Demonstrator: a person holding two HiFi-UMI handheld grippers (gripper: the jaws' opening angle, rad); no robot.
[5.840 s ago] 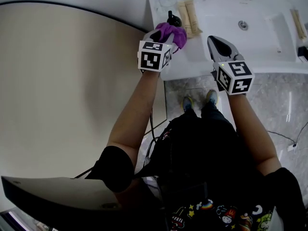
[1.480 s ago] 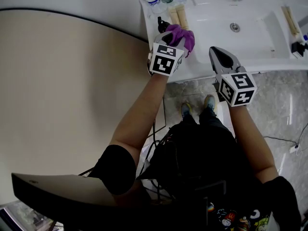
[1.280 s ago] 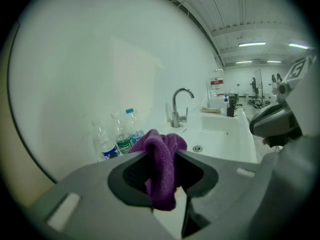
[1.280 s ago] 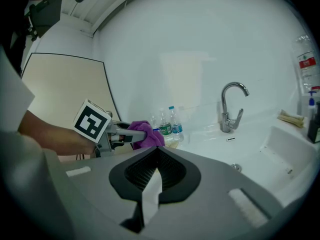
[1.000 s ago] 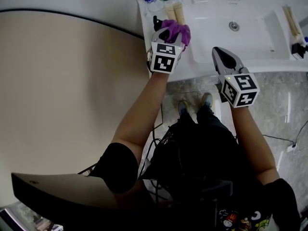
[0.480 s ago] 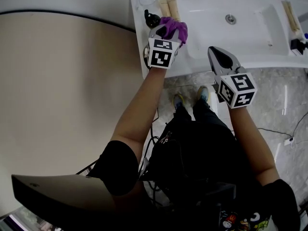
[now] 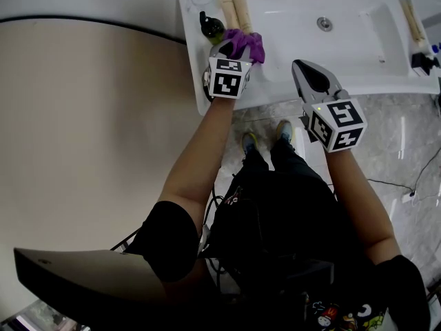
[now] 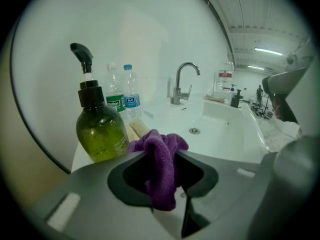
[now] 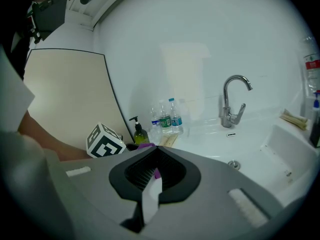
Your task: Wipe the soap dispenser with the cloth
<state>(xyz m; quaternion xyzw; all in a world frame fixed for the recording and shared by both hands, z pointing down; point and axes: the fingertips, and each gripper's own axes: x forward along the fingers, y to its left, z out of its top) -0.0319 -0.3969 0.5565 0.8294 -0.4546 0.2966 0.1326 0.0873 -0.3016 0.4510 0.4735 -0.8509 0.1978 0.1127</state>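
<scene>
A: Head view, item one?
B: Left gripper (image 7: 234,49), over the white counter (image 7: 272,92), jaws closed on a purple cloth (image 7: 247,43). The green soap dispenser (image 7: 210,27) stands upright just to the cloth's left, near the counter's left end.

A: Item two?
B: Right gripper (image 7: 306,71), held over the counter's front edge, beside the basin (image 7: 331,40) and well apart from the dispenser. Its tips are drawn together.

A: Left gripper view?
B: Left gripper (image 8: 162,181): the jaws pinch the cloth (image 8: 161,166), one fold bunched above them and one hanging below. The soap dispenser (image 8: 100,129) is just left of the cloth, pump head up. Whether cloth and bottle touch cannot be told from this angle. Two water bottles (image 8: 125,98) stand behind it, and the tap (image 8: 182,84) is further right.

A: Right gripper view?
B: Right gripper (image 9: 152,181): the jaws are brought together with only a narrow slit between them and nothing gripped. Beyond them are the left gripper's marker cube (image 9: 105,140), a strip of cloth (image 9: 146,145), the soap dispenser (image 9: 139,133), the water bottles (image 9: 165,118) and the tap (image 9: 234,101).
</scene>
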